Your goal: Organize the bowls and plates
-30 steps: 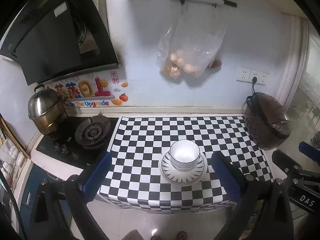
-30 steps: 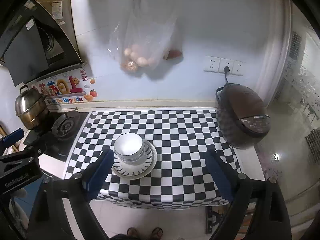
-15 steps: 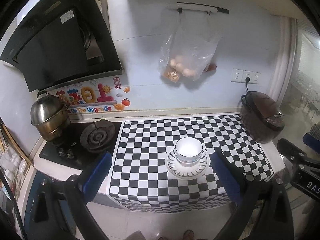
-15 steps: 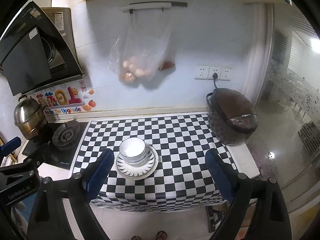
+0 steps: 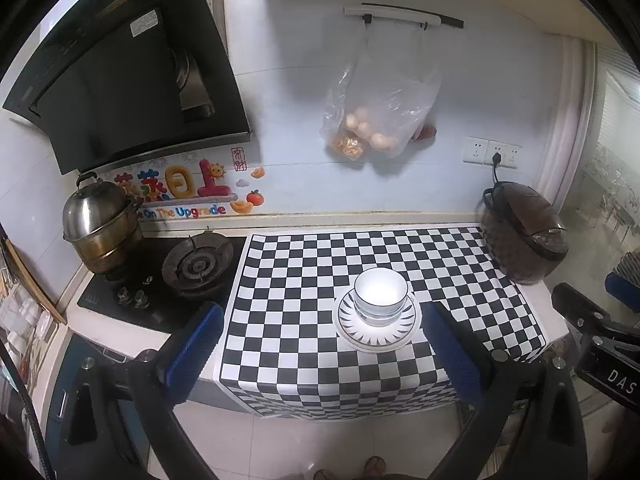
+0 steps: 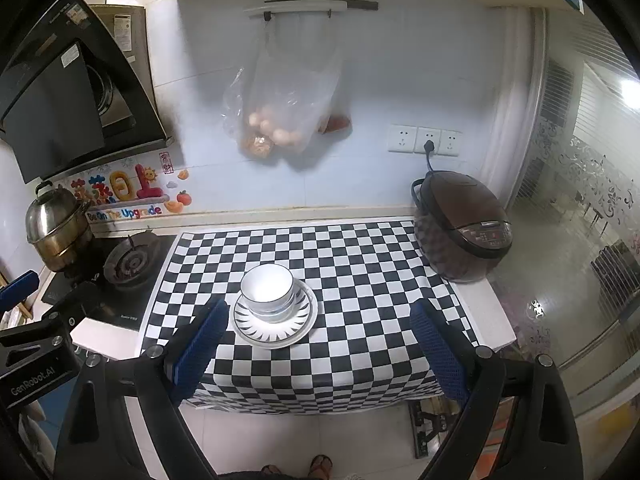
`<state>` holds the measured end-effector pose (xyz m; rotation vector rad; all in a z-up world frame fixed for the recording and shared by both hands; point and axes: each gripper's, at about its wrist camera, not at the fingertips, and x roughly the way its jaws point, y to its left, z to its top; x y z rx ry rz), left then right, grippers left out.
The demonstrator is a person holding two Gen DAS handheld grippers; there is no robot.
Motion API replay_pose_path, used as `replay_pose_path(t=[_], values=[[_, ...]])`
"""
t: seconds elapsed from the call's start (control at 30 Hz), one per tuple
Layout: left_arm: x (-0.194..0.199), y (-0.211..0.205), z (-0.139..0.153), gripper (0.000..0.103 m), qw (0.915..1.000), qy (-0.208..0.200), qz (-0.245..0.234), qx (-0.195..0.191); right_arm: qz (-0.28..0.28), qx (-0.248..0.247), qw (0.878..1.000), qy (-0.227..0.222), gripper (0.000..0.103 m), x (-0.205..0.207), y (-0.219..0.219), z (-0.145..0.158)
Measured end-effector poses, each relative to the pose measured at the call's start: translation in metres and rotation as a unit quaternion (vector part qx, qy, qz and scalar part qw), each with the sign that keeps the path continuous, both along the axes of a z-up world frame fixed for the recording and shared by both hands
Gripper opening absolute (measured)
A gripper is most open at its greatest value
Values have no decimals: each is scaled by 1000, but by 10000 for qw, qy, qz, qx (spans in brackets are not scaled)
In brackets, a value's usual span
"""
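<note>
A: Item one: the bowls (image 5: 380,296), nested and standing in the plate (image 5: 376,330) on the checkered tabletop (image 5: 288,304), near its front edge; we count the stack as made.

B: Change noted: over the last second we have drawn both claws up and back; the stack looks smaller in both views and more of the floor (image 6: 320,436) shows.

A: Left claw (image 5: 320,344): jaws spread wide, holding nothing, well apart from the stack. Right claw (image 6: 320,344): likewise wide and empty, apart from the plate.

B: Bystanders: rice cooker (image 6: 464,224) at the right end; gas burner (image 5: 197,266) and steel pot (image 5: 98,224) at the left; none touching the stack.

A: Our judgement: the stacking looks finished and we are withdrawing; nothing else to sort is in view.
</note>
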<state>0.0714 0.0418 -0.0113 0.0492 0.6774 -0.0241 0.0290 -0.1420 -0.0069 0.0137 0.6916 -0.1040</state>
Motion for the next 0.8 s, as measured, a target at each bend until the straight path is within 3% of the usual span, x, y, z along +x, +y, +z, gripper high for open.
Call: replay_pose_path(t=[0.8], values=[[3, -6, 0, 102, 10000, -4, 39, -15, 27, -52, 9999, 121, 94, 11, -9, -5]])
